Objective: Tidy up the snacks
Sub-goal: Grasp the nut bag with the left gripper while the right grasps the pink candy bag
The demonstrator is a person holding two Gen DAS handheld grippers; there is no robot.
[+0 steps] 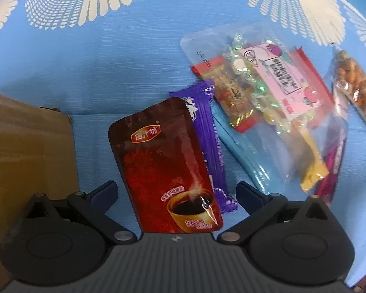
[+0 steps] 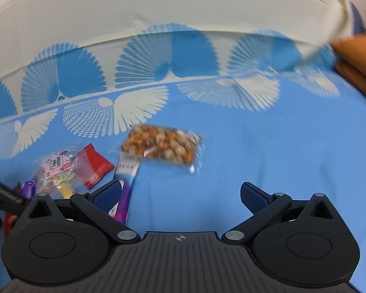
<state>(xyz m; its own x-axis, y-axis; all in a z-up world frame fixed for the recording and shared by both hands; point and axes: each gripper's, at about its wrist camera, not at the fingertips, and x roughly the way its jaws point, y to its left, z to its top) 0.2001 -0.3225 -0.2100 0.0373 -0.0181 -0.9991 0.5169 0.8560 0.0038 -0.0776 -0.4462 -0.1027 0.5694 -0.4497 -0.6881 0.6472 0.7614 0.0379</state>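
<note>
In the left wrist view my left gripper (image 1: 177, 193) is open, its jaws either side of a dark red coffee sachet (image 1: 163, 166) lying on the blue cloth. A purple bar (image 1: 207, 144) lies beside the sachet. A clear zip bag (image 1: 268, 102) with several snacks inside lies to the right. A packet of coated peanuts (image 1: 353, 90) lies at the far right. In the right wrist view my right gripper (image 2: 181, 195) is open and empty above the cloth. The peanut packet (image 2: 163, 146) lies ahead of it. The zip bag (image 2: 68, 168) is at its left.
A brown cardboard box (image 1: 29, 151) stands at the left in the left wrist view. The blue patterned cloth (image 2: 280, 146) covers the table. A white wall (image 2: 158, 7) is behind it. An orange-brown object (image 2: 358, 56) shows at the right edge.
</note>
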